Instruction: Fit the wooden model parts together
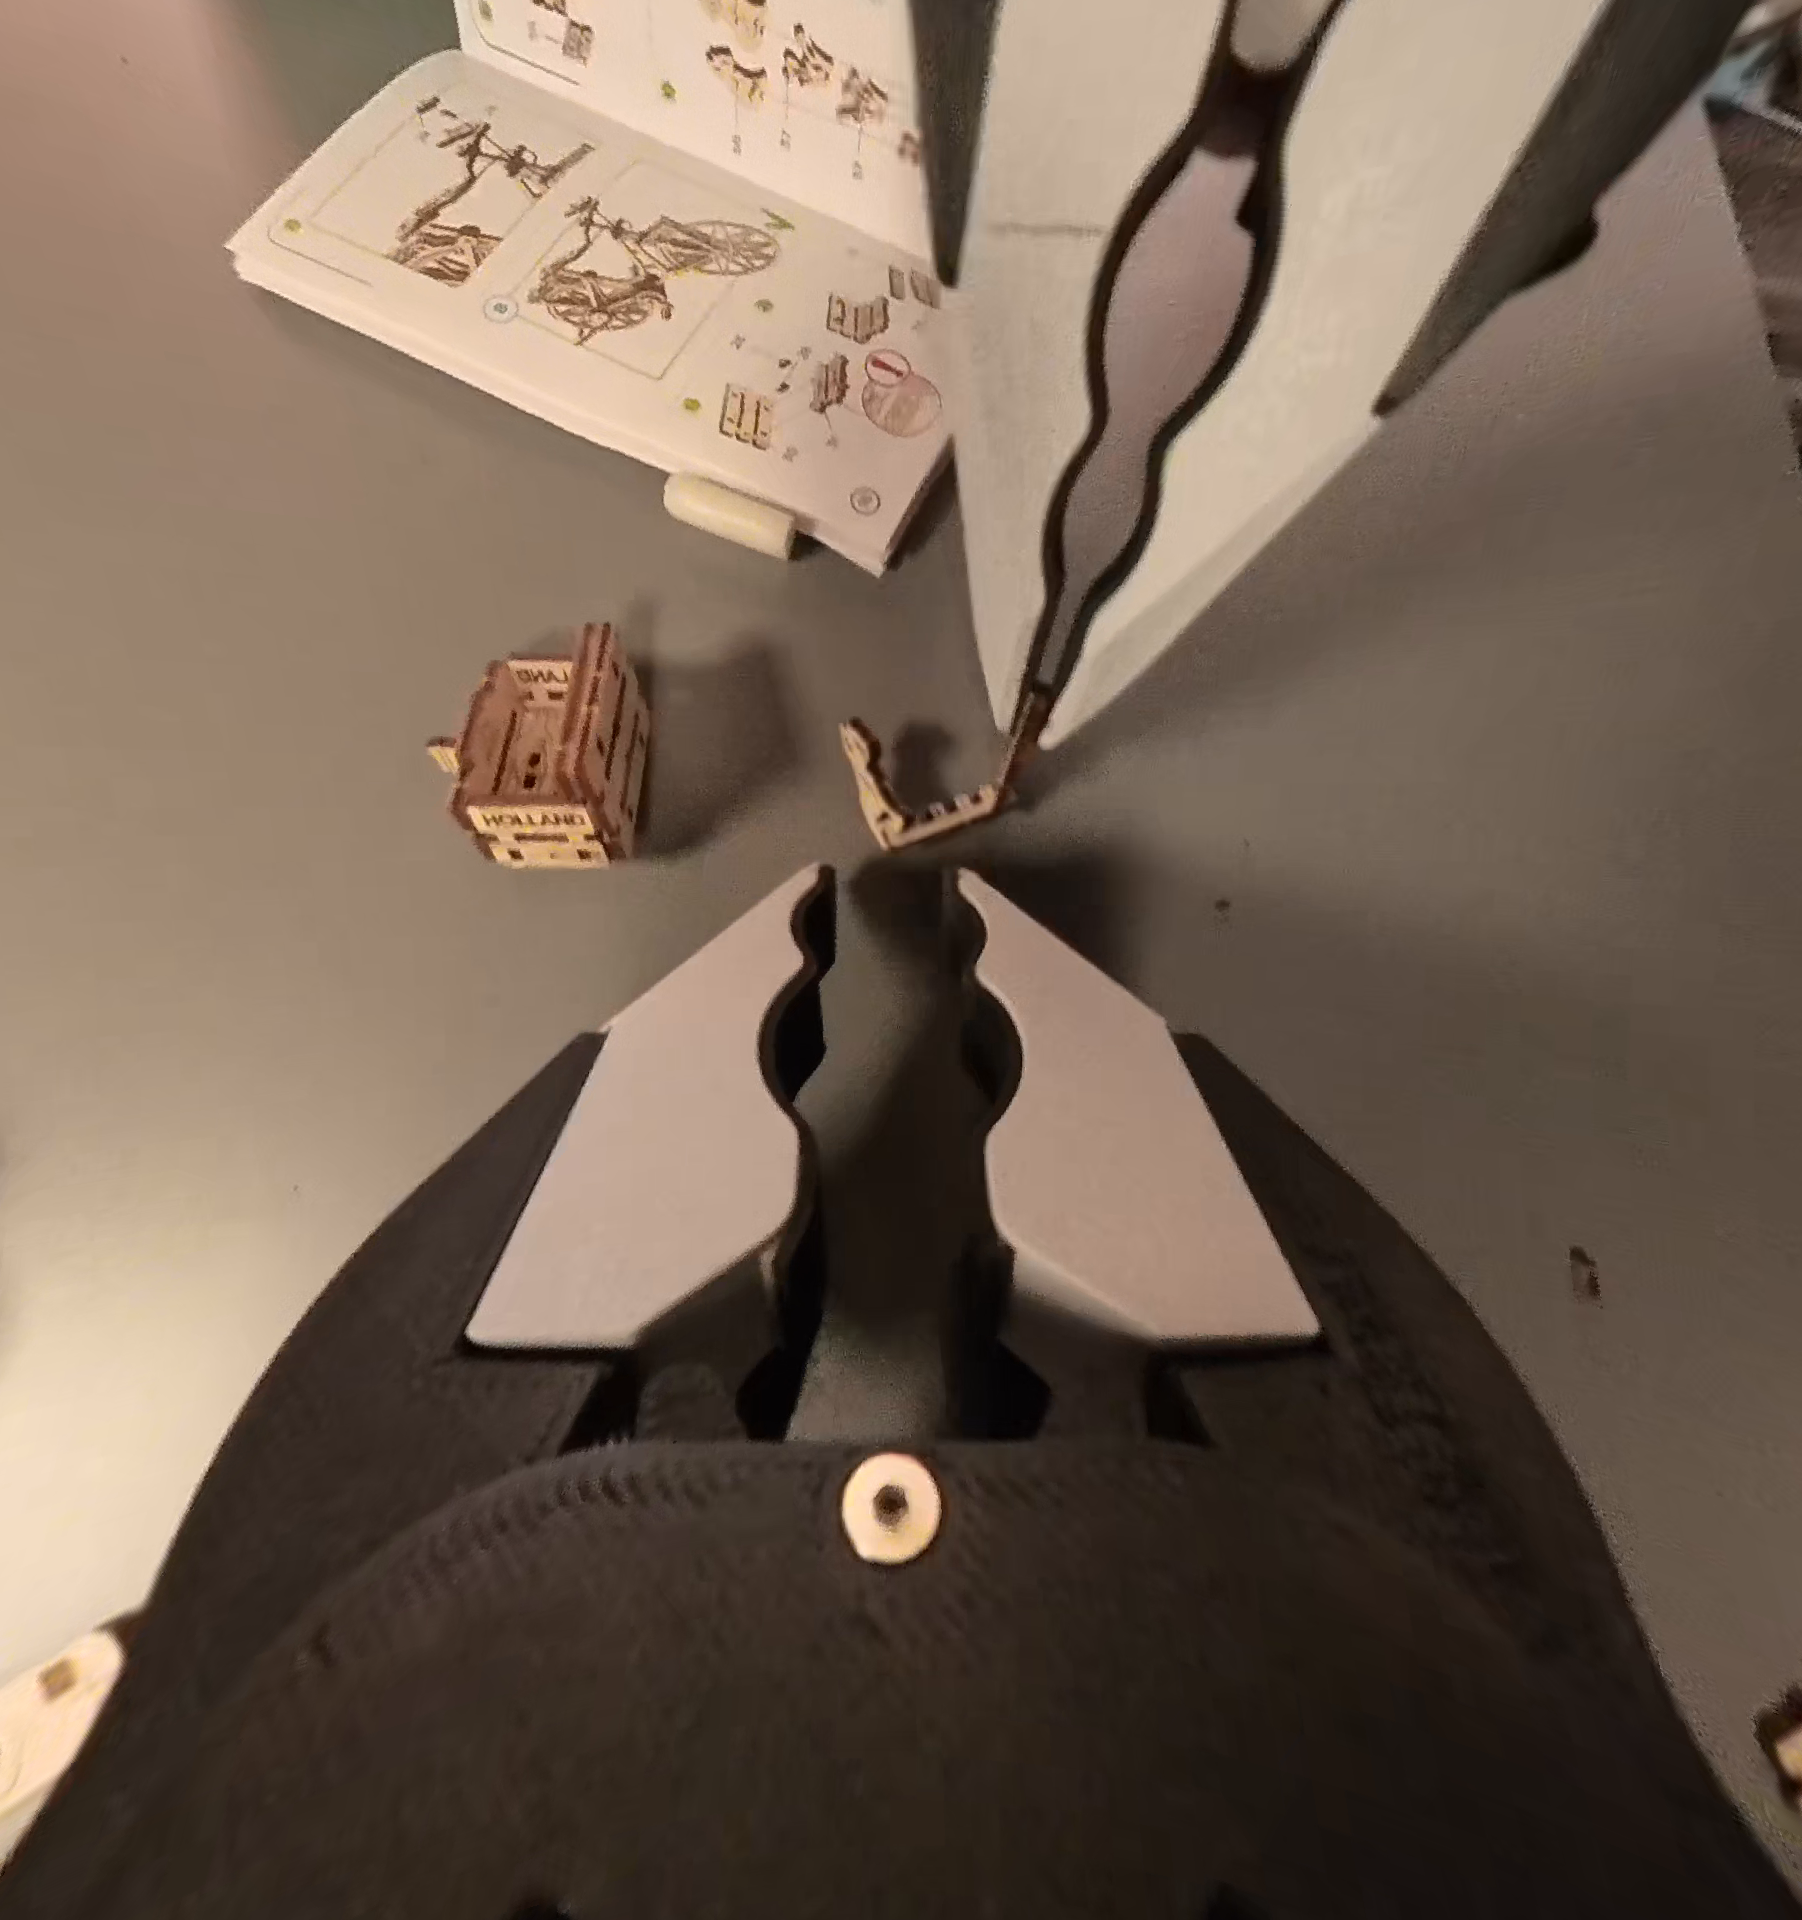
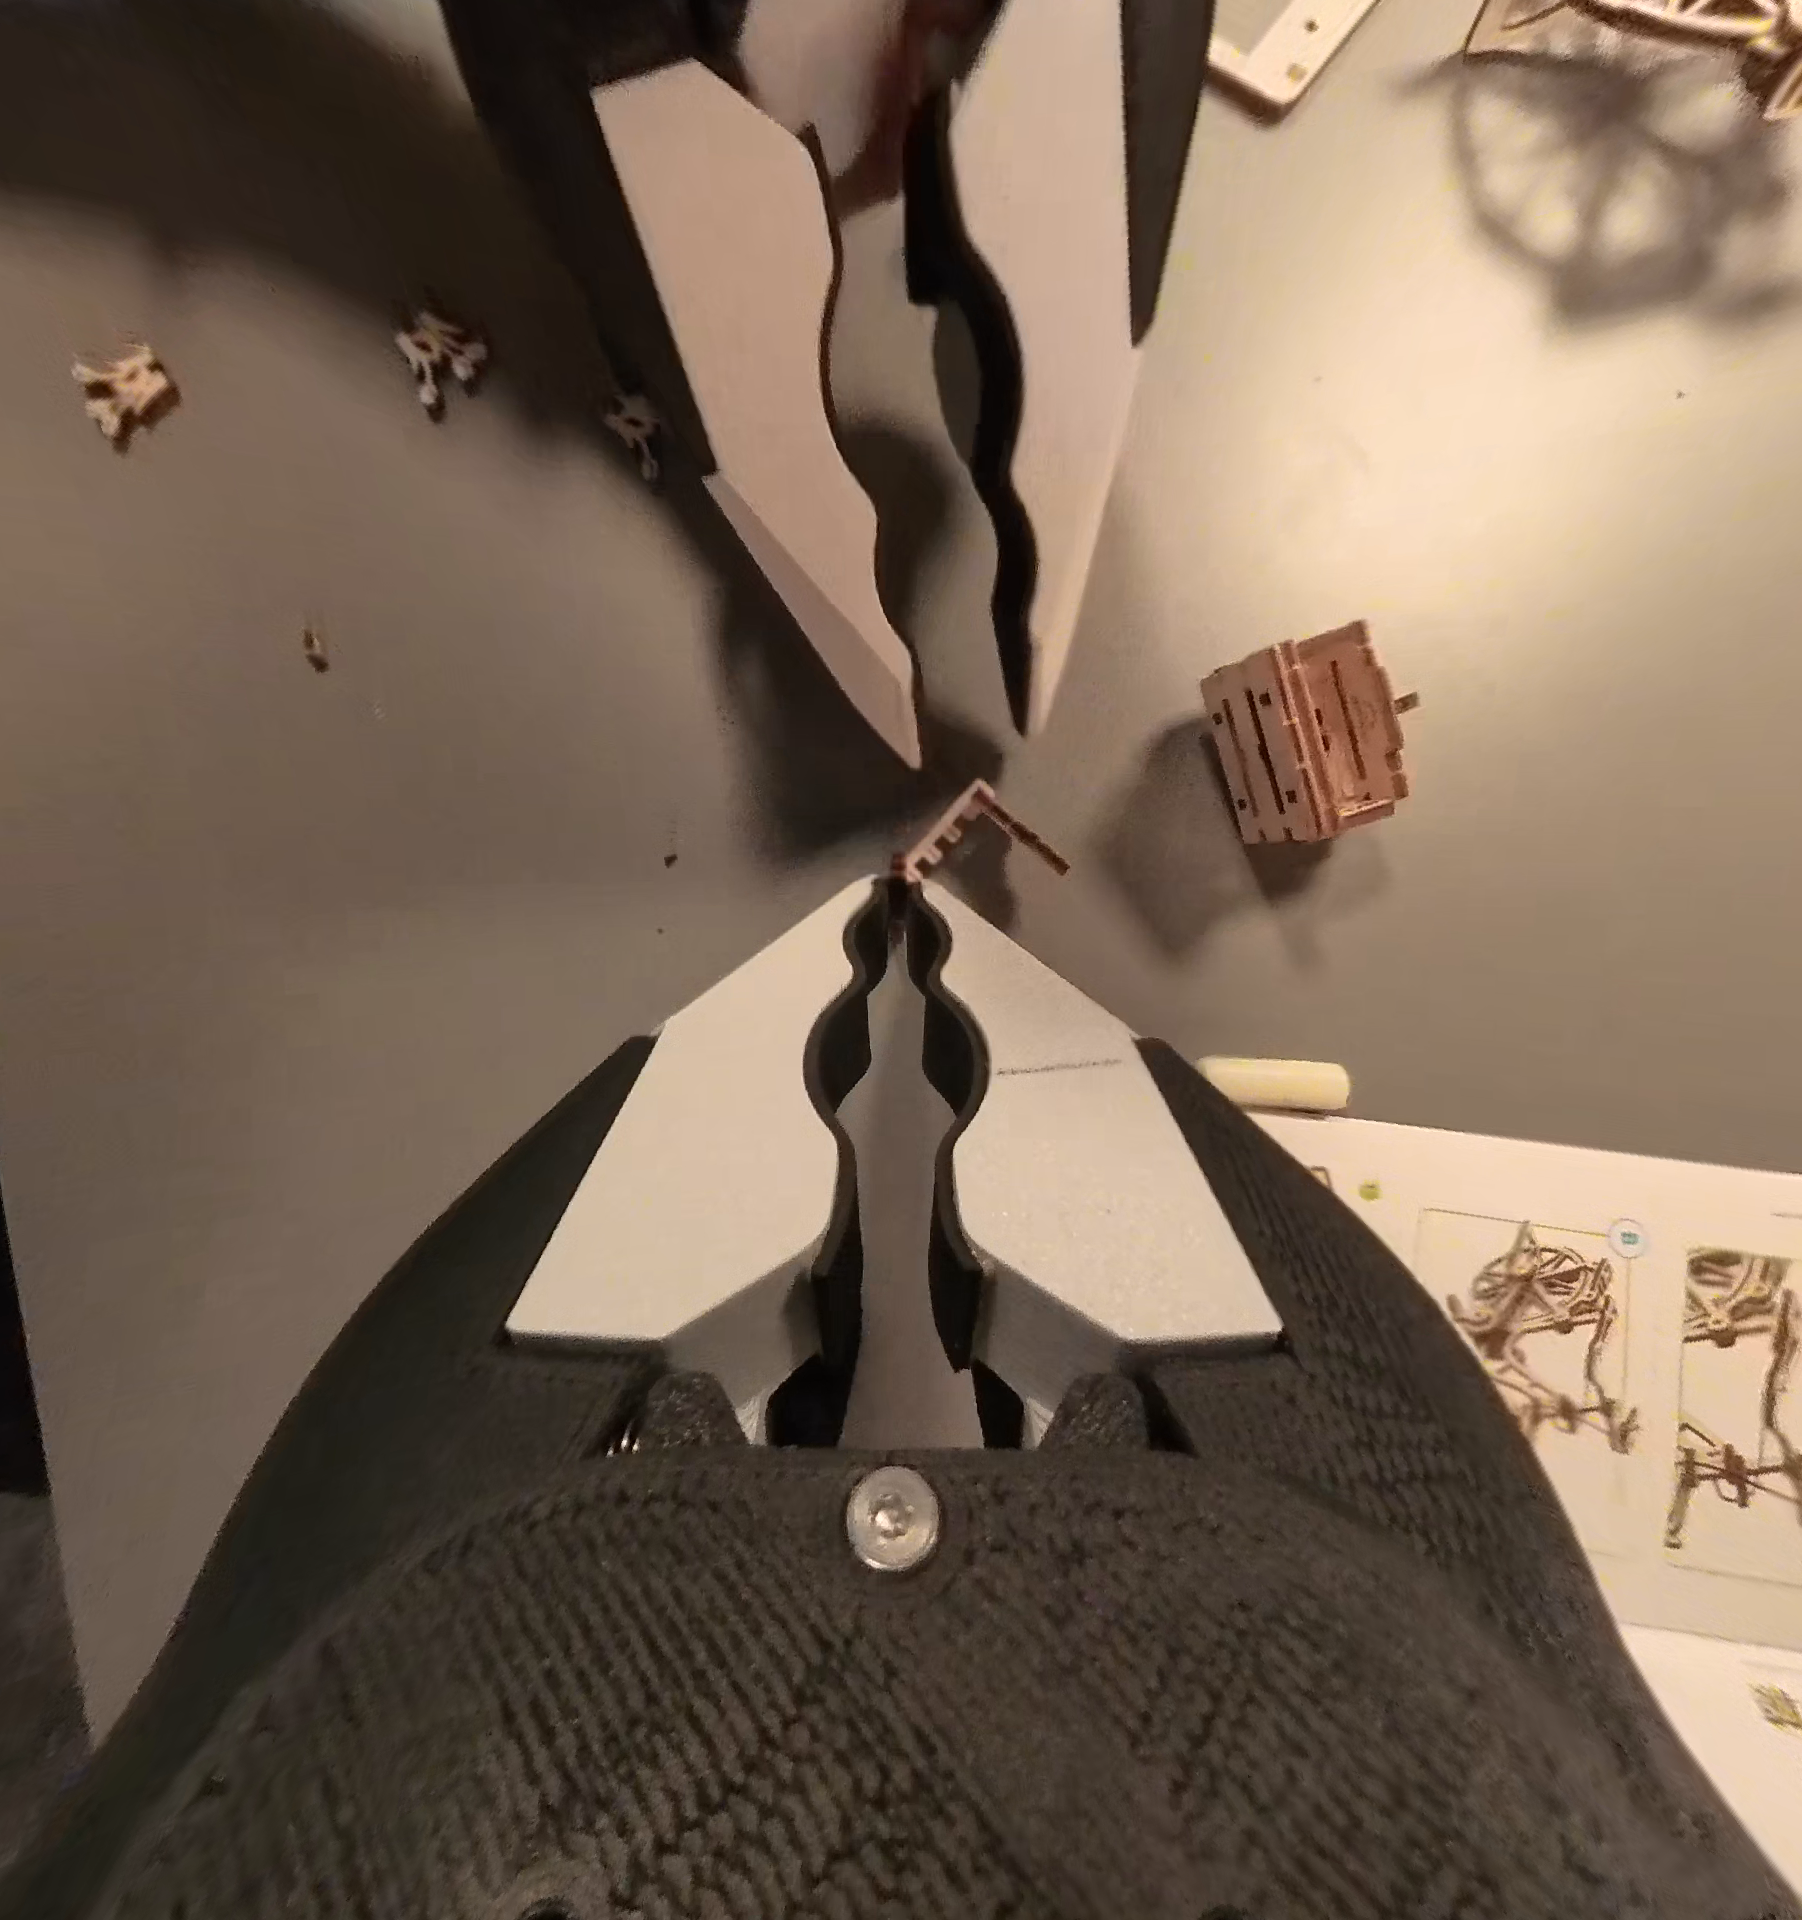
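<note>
Right gripper [image 2: 902, 894] pinching thin, notched U-shaped wooden part [image 1: 923, 800], left gripper [image 1: 895, 883] narrowly parted, slatted wooden crate [image 1: 549, 769] nearby

The tabletop [image 1: 201, 935] is a plain matte grey, with a few dark specks. The left gripper [image 1: 895, 883] has a black ribbed body, pale grey fingers [image 1: 689, 1122] and black wavy pads; the right gripper [image 2: 902, 899] has the same black, grey and black scheme. The small wooden part [image 1: 923, 800] is pale tan with dark brown burnt edges. The wooden crate [image 1: 554, 769] is light brown with darker cut lines and slats. The instruction booklet [image 1: 606, 301] is white with brown line drawings and small green dots. A cream-coloured stick [image 1: 731, 511] lies at its edge. Loose wooden pieces [image 2: 128, 390] are beige and dark brown.
</note>
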